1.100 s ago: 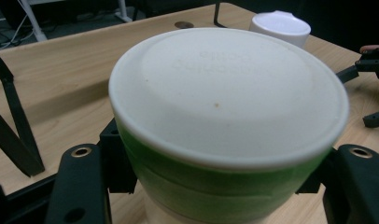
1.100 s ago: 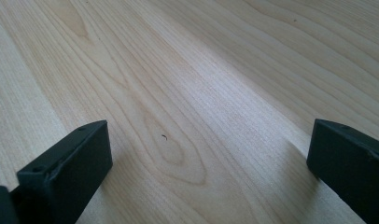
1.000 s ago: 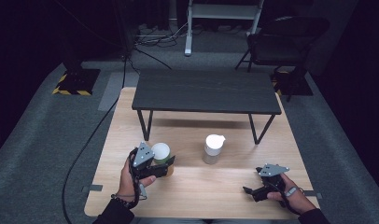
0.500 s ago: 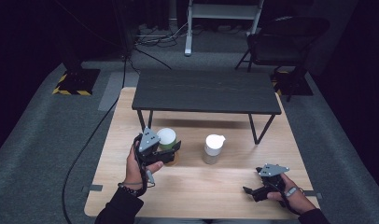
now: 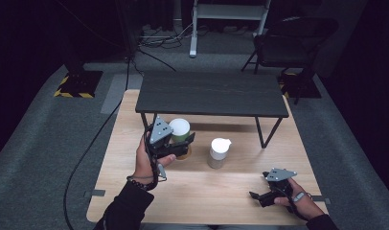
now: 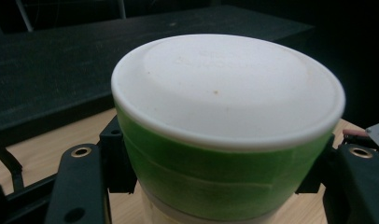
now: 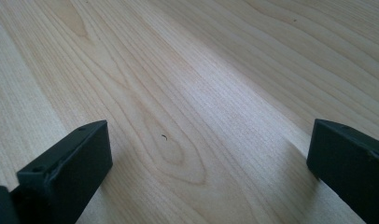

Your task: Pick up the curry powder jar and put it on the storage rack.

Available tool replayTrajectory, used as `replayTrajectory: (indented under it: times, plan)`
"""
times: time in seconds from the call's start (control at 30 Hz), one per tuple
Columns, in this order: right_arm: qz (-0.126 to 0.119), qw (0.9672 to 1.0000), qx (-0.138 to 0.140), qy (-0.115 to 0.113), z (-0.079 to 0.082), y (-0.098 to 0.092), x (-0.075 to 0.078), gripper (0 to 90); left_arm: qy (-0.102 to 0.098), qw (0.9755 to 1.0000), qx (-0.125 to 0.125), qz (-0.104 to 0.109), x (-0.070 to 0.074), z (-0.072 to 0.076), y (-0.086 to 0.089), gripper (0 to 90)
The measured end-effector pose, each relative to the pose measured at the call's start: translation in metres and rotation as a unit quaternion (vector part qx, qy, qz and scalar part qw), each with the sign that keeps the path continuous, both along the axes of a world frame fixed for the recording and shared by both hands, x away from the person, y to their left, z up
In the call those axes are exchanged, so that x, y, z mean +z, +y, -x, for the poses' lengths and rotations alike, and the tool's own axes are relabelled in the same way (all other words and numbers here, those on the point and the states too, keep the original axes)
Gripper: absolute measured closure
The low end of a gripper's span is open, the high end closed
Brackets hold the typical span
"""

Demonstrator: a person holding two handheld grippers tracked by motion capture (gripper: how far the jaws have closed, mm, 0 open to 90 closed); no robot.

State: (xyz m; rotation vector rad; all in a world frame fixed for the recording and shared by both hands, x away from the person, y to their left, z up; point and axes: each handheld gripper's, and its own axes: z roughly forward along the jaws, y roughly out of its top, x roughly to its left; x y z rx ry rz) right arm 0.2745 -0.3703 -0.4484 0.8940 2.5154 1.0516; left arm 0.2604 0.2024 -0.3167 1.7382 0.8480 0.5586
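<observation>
A green cup with a white lid hangs a little above the wooden table, just in front of the small black table. My left gripper is shut on the cup's green band, its black fingers pressing on both sides. My right gripper lies low at the table's front right, held by a hand. In the right gripper view, the right gripper is open, its jaws wide apart over bare wood.
A pale container with a white cap stands upright just right of the held cup, near the black table's right legs. Grey carpet surrounds the wooden table. A dark chair and cables are beyond it.
My left gripper has risen with the green cup and moved a bit away from the person and right, toward the black table. The right gripper has stayed in place.
</observation>
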Motion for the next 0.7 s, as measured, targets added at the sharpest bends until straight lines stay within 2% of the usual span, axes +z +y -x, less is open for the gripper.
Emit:
replayTrajectory:
  times: [0.27,0.5,0.6,0.7]
  plan:
    - [0.000,1.0000,0.000,0.000,0.000,0.000,0.000,0.0,-0.017,0.9998,-0.006,-0.008,0.021,-0.005,-0.007,34.0]
    - [0.000,1.0000,-0.002,0.000,0.000,0.000,0.000,0.0,-0.030,0.9995,-0.001,0.005,0.036,-0.017,-0.011,34.1]
    - [0.000,1.0000,-0.002,0.000,0.000,0.000,0.000,0.0,-0.033,0.9994,0.004,-0.002,0.042,-0.020,-0.014,34.1]
    - [0.000,1.0000,-0.002,0.000,0.000,0.000,0.000,0.0,-0.034,0.9994,0.007,0.004,0.047,-0.024,-0.015,34.1]
